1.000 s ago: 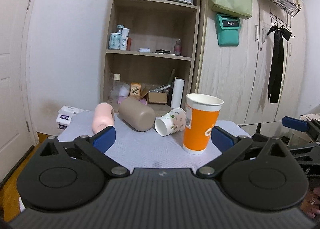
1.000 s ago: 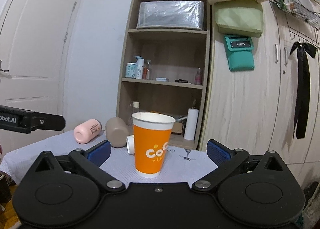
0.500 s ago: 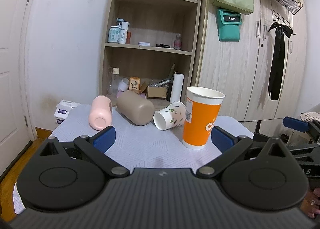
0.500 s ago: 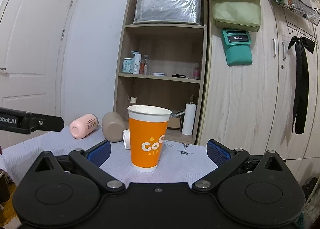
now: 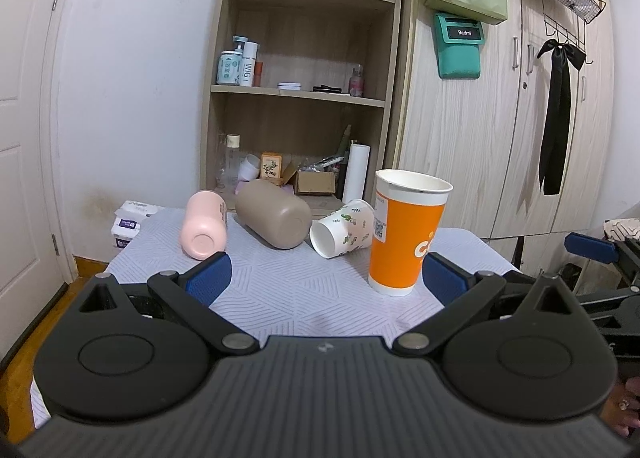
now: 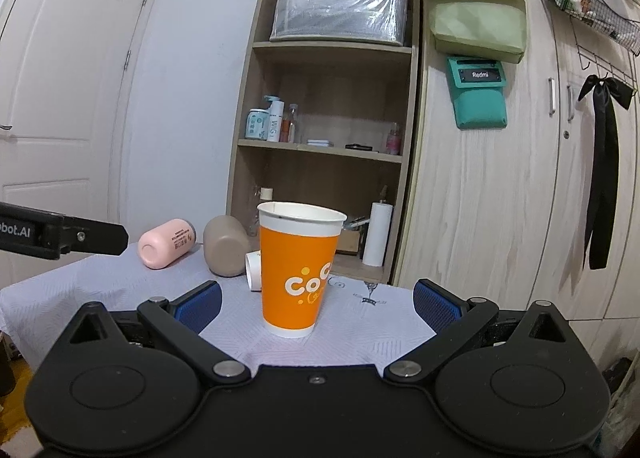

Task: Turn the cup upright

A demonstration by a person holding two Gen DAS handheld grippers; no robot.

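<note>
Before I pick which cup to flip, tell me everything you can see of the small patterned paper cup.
The small patterned paper cup is white with green and red sprigs. It lies on its side on the white tablecloth, open mouth toward the left wrist camera, inside bare. It sits between the tan bottle and the upright orange cup; contact is unclear.

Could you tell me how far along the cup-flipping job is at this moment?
Done: the orange cup stands upright on the table. In hand: nothing; the left claw and right claw are both open and empty. Left: the small patterned cup, the pink cup and the taupe cup lie on their sides.
</note>
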